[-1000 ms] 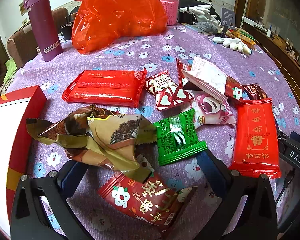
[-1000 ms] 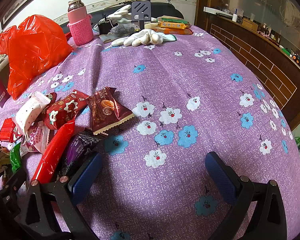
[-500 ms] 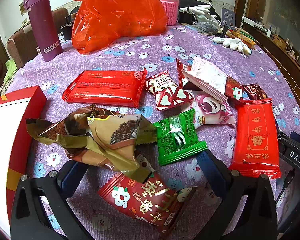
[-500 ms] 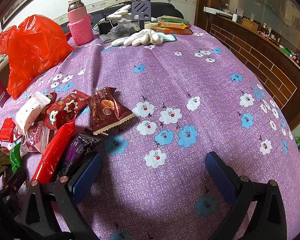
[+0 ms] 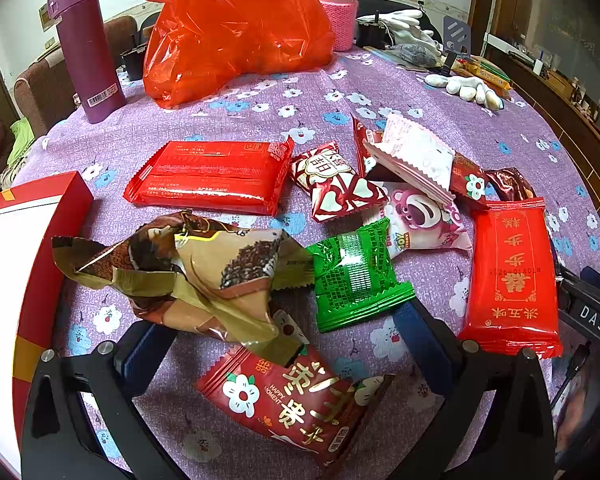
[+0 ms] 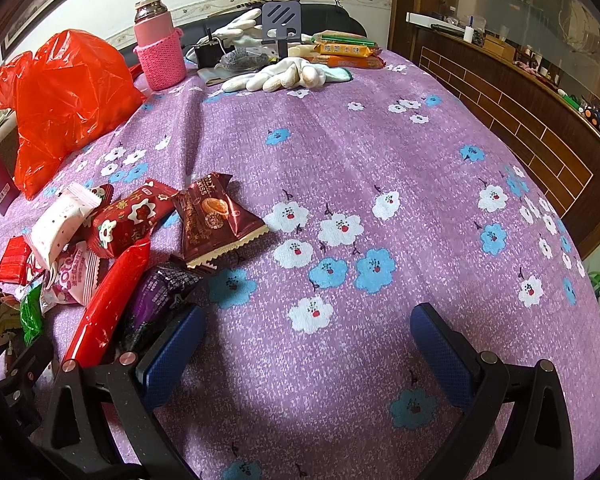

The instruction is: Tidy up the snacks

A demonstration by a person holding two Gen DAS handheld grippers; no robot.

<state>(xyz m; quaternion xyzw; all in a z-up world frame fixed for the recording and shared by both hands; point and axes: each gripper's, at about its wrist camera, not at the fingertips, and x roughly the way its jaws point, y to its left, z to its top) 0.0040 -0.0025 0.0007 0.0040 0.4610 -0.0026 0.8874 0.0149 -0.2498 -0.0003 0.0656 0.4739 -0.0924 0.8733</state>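
Note:
Several snack packets lie scattered on the purple floral tablecloth (image 5: 228,120). My left gripper (image 5: 284,340) is open, low over a dark red flower-print packet (image 5: 292,404), with a crumpled brown and gold bag (image 5: 192,276) and a green packet (image 5: 356,276) just beyond its fingertips. A long red bar (image 5: 212,178) lies farther back, another red bar (image 5: 514,280) at the right. A red box with a white inside (image 5: 32,240) stands at the left edge. My right gripper (image 6: 304,348) is open over bare cloth, a purple packet (image 6: 160,296) touching its left finger (image 6: 172,356); a brown cookie packet (image 6: 216,220) lies ahead.
An orange-red plastic bag (image 5: 236,28), a purple flask (image 5: 86,48) and a pink-sleeved bottle (image 6: 158,46) stand at the back. White gloves (image 6: 284,74), biscuit packs (image 6: 346,50) and a dark stand (image 6: 280,20) lie at the far edge. A wooden counter (image 6: 520,92) runs along the right.

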